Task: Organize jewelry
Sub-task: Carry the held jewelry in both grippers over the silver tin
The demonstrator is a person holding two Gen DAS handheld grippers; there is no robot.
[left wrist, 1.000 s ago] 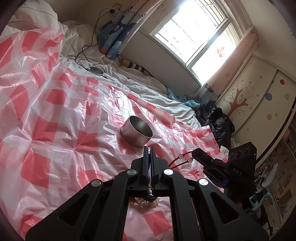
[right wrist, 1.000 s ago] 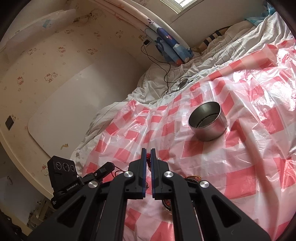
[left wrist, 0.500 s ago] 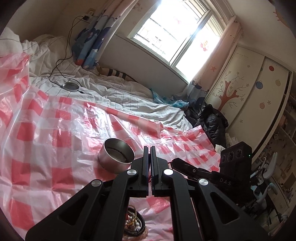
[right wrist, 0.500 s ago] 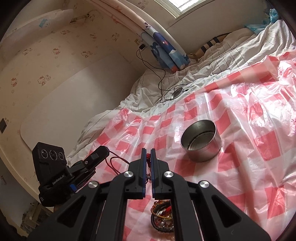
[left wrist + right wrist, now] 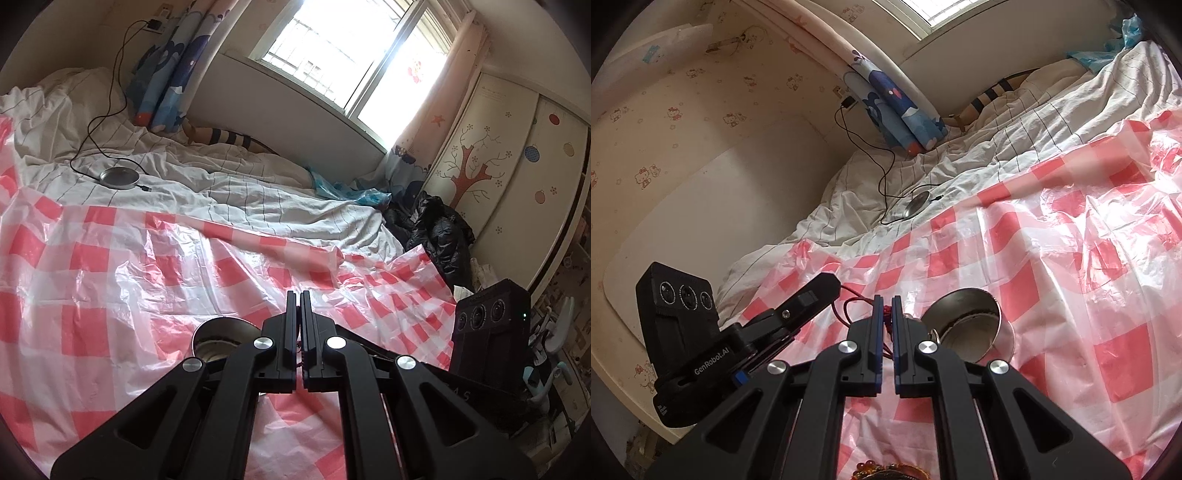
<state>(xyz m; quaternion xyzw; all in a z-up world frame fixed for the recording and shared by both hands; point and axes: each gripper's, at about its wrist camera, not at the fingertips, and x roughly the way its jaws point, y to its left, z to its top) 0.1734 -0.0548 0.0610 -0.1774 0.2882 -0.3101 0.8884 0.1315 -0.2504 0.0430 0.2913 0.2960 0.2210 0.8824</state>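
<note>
A: What's on the left?

B: In the right wrist view, the left gripper (image 5: pixel 827 286) sits at about nine o'clock, pressed together on a thin red cord (image 5: pixel 849 306). The cord runs across to the right gripper (image 5: pixel 885 301), whose fingers (image 5: pixel 876 325) pinch its knotted red part.

A: And the tin?

B: The round metal tin (image 5: pixel 975 328) stands on the red-checked plastic sheet (image 5: pixel 1071 295) over the bed, at about two o'clock just beside the right gripper's tips. Something dark lies inside; I can't tell what.

A: Any other jewelry?

B: A heap of beaded bracelets (image 5: pixel 886 472) at six o'clock, under that gripper. Through the left wrist camera, the tin (image 5: pixel 218 338) sits at nine o'clock, partly behind the gripper frame.
</note>
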